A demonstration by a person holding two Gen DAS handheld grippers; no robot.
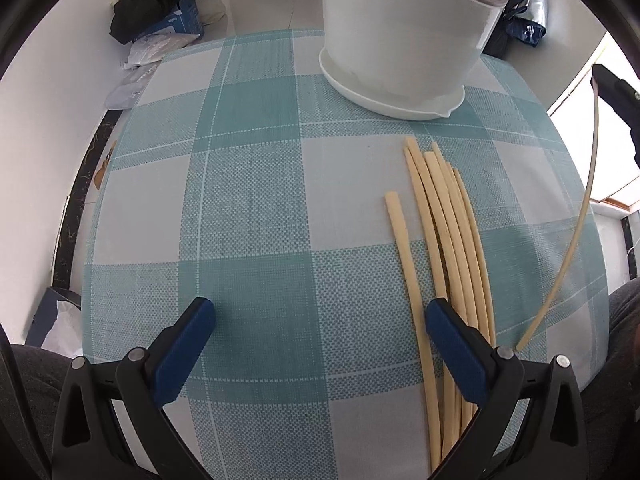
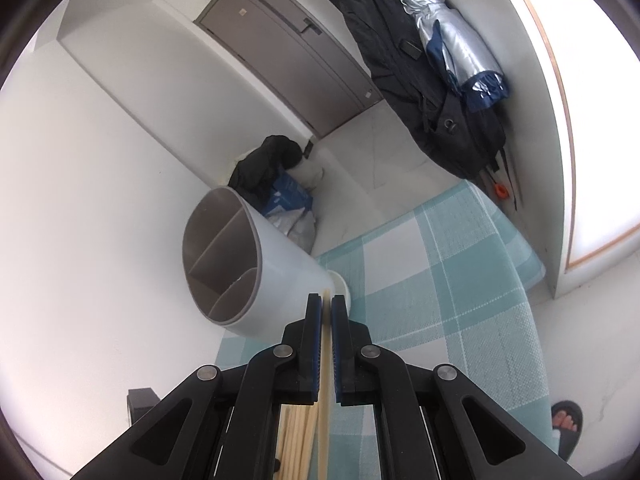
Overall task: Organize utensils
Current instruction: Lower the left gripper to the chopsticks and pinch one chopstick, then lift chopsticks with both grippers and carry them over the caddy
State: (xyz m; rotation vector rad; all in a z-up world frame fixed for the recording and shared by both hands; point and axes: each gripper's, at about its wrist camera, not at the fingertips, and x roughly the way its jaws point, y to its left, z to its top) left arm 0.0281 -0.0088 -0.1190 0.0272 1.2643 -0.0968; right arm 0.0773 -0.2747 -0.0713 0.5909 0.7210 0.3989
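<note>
Pale bamboo chopsticks (image 1: 448,248), loose bundle, lying on the checked tablecloth (image 1: 248,200) just before the white divided holder (image 1: 404,40). Right gripper (image 2: 326,308): jaws clamped on a single chopstick (image 2: 325,360), lifted clear near the holder's open mouth. Left gripper (image 1: 320,320): jaws wide apart, empty, over the bundle's near end. Risk: thin stick pivoting or slipping in the pinch, missing its compartment.

Woven cloth tablecloth (image 1: 248,184), smooth plastic holder (image 1: 400,40), matt wooden chopsticks (image 1: 452,232).
</note>
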